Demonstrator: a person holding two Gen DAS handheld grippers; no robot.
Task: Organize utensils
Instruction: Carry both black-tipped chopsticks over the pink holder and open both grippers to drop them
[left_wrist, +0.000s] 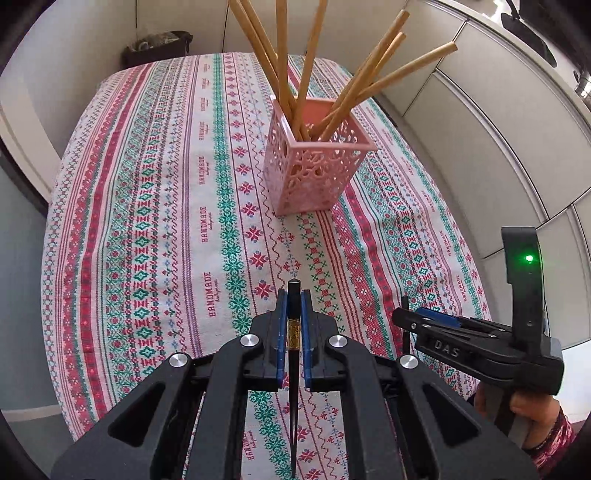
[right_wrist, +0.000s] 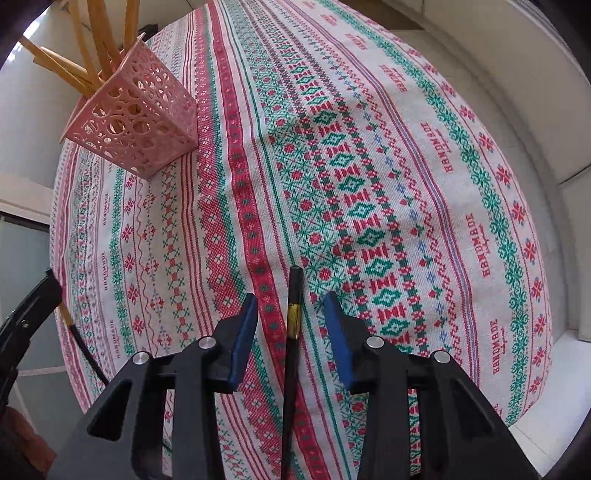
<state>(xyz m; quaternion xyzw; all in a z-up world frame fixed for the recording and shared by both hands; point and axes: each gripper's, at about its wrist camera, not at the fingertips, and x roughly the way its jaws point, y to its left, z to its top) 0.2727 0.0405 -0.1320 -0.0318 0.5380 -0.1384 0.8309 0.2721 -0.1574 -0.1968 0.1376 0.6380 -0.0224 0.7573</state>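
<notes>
A pink perforated holder (left_wrist: 314, 162) stands on the patterned tablecloth (left_wrist: 155, 221) with several bamboo chopsticks (left_wrist: 373, 70) in it. My left gripper (left_wrist: 294, 295) is shut on a black chopstick (left_wrist: 293, 387) with a gold band, held above the cloth in front of the holder. My right gripper (right_wrist: 290, 301) is open, and a second black chopstick (right_wrist: 291, 354) with a gold band lies between its jaws without touching the pads. In the left wrist view the right gripper (left_wrist: 406, 317) is at the right. The holder (right_wrist: 136, 129) sits at the upper left in the right wrist view.
The table's edges drop off on the left and right. White cabinet doors (left_wrist: 498, 147) line the right side. A dark bin (left_wrist: 159, 48) stands beyond the far edge. The left gripper's body (right_wrist: 26, 317) shows at the left in the right wrist view.
</notes>
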